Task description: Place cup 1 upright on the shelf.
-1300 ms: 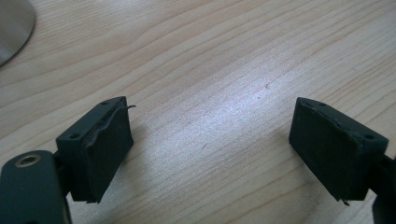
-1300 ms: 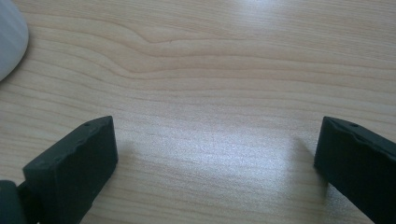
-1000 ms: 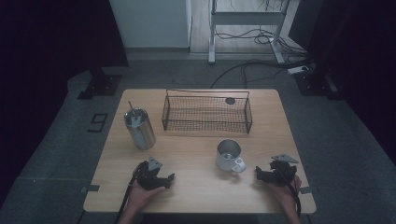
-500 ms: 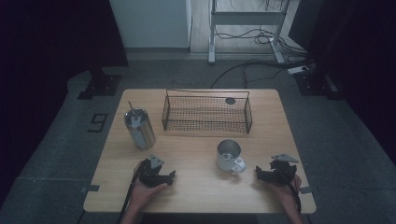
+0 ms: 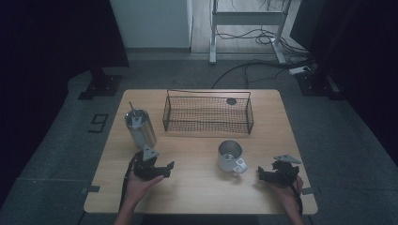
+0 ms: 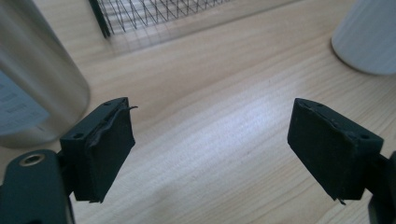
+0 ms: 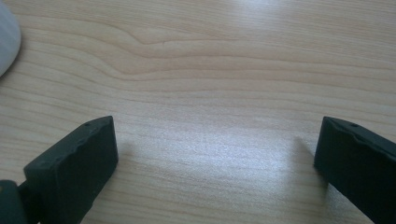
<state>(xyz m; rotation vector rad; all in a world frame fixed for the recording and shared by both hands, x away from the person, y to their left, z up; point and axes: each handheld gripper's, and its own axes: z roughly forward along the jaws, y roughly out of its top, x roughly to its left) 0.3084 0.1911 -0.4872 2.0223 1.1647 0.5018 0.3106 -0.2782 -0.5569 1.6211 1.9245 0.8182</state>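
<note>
Steel tumbler (image 5: 140,128), one mug (image 5: 231,156), one wire basket (image 5: 208,113)

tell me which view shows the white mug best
The high view: the white mug appears whole, upright, handle toward the right tool. The left gripper view catches just its ribbed side; the right gripper view catches a blurred white edge.

The pale wooden table (image 5: 197,187) looks smooth and matt; the tall steel tumbler (image 5: 140,129) brushed; the black wire basket (image 5: 208,115) thin-meshed.
</note>
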